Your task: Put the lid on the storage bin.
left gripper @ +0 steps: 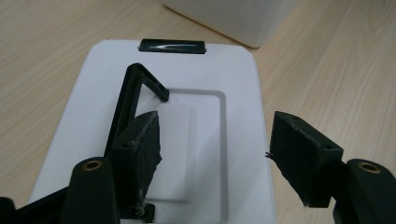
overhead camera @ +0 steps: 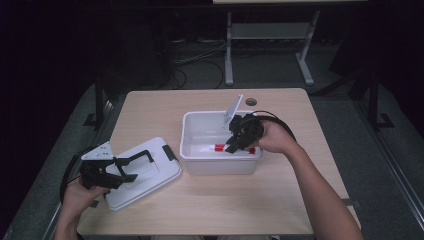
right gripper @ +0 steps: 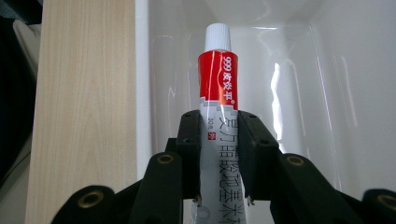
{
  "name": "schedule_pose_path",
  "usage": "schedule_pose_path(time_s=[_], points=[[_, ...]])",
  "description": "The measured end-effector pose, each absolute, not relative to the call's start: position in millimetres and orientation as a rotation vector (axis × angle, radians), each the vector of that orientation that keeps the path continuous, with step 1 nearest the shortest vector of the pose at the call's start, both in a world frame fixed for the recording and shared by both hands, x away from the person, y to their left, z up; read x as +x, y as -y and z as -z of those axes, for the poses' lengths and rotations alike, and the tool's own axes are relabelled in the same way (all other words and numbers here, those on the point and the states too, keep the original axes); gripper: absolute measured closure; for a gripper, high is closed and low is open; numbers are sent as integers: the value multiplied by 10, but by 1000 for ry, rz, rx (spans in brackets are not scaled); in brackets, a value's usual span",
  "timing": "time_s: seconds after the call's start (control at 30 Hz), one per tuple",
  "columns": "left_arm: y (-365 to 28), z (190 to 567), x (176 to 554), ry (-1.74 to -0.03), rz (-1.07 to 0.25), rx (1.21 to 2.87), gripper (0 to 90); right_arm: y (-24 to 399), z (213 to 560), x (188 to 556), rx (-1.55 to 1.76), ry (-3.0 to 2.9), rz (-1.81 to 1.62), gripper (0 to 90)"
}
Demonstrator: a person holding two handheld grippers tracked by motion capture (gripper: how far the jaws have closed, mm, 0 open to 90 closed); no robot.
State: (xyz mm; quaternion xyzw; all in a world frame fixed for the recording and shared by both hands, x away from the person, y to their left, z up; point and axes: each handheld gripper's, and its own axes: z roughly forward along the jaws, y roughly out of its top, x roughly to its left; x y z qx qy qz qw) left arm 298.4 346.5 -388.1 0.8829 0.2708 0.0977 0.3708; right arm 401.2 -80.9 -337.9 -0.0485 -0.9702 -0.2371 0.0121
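A white tube point(right gripper: 218, 93) with a red band and white cap sits inside the white plastic bin point(overhead camera: 195, 159), low against its near wall; in the high view the tube point(overhead camera: 218, 147) points left. My right gripper point(right gripper: 218, 135) is shut on the tube's body, reaching into the bin point(right gripper: 299, 70) from the right point(overhead camera: 239, 142). The bin's white lid point(overhead camera: 150, 175) with a black handle lies flat on the table at the left. My left gripper point(overhead camera: 127, 167) hovers just over the lid point(left gripper: 215, 154), open, nothing between its jaws.
The light wooden table point(overhead camera: 210, 200) has bare room in front and behind the bin. The lid's black clip point(left gripper: 173, 45) faces the bin's corner point(left gripper: 233, 18). A grey plate point(overhead camera: 232, 107) on the right gripper sticks up over the bin. Cables and a table frame point(overhead camera: 230, 50) lie on the floor beyond.
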Motion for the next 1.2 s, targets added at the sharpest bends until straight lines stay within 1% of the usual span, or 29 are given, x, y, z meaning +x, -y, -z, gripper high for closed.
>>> schedule_pose_path(time_s=[0.57, 1.2], points=[[-3479, 3875, 2982, -695, -252, 2260, 326, 768, 3558, 4035, -169, 2998, 696, 715], [-3478, 3876, 2984, -693, -249, 2257, 326, 751, 3613, 4050, -207, 2977, 663, 715]])
